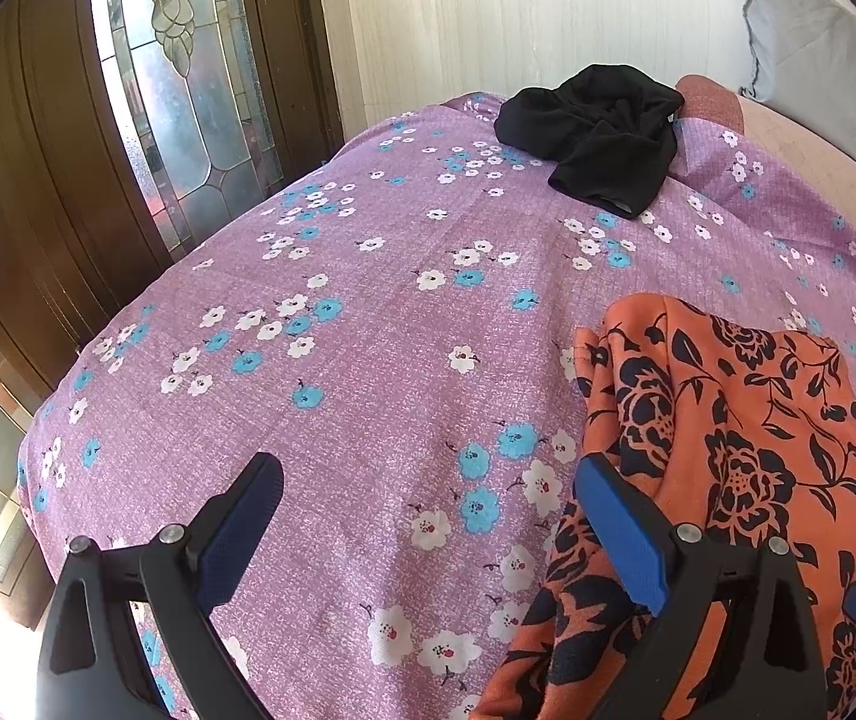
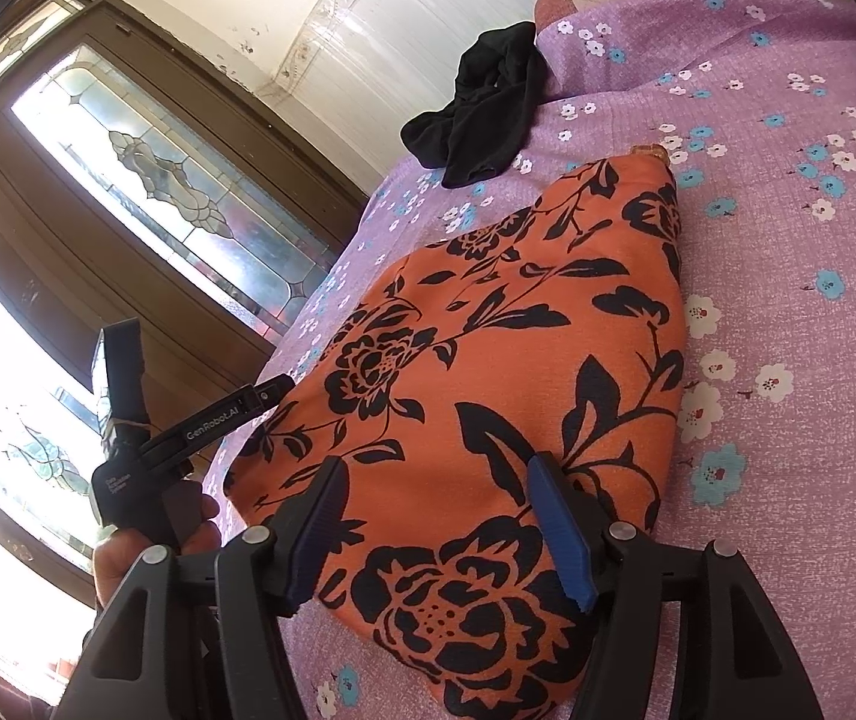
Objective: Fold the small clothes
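The orange floral garment (image 2: 488, 372) lies folded on the purple flowered bedsheet (image 1: 368, 312); the right gripper (image 2: 434, 522) stands spread over its near end, pads apart from the cloth; only the right wrist view shows a hand (image 2: 146, 546) holding the other tool; the left gripper (image 1: 428, 516) gapes wide over bare sheet, the garment beside its right finger; a crumpled black garment (image 1: 596, 132) sits far back.

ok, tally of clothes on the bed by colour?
Orange garment with black flower print: 1
Black garment: 1
Total: 2, both lying on the purple flowered bedsheet.
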`<state>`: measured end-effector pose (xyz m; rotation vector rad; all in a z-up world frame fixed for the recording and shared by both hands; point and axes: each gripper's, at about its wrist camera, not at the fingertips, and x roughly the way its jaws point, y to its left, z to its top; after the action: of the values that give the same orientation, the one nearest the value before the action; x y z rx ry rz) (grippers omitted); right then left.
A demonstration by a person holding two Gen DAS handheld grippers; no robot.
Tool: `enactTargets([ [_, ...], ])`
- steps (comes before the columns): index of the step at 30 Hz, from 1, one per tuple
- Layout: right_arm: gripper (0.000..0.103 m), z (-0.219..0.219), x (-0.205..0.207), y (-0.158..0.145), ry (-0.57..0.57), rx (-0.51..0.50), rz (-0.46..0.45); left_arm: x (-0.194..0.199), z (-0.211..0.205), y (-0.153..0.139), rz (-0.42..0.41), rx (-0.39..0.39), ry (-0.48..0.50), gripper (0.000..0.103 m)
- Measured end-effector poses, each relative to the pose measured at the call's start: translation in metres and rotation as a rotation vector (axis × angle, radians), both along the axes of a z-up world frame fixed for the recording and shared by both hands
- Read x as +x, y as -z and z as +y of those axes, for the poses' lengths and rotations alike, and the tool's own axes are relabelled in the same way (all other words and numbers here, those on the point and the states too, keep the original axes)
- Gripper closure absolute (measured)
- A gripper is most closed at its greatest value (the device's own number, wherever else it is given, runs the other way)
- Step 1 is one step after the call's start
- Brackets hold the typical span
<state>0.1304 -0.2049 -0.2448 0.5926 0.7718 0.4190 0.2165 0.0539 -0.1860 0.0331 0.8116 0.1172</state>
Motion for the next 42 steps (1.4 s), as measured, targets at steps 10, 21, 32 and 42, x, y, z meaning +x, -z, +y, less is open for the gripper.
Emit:
enactTargets([
  [10,0.036,0.000,0.000,0.000,-0.002,-0.003,-0.006,0.000,-0.003,0.001,0.004,0.005,0.002,0.005],
  [21,0.036,-0.001,-0.001,-0.001,0.000,0.001,-0.009,0.001,-0.008,0.002,0.008,0.016,0.006,0.005],
  [32,0.035,-0.001,-0.001,-0.001,-0.001,0.002,-0.008,0.001,-0.015,0.004,0.008,0.030,0.010,0.005],
  [42,0.035,-0.001,-0.001,-0.003,-0.003,0.001,0.001,0.004,-0.018,0.004,0.015,0.025,0.005,0.005],
])
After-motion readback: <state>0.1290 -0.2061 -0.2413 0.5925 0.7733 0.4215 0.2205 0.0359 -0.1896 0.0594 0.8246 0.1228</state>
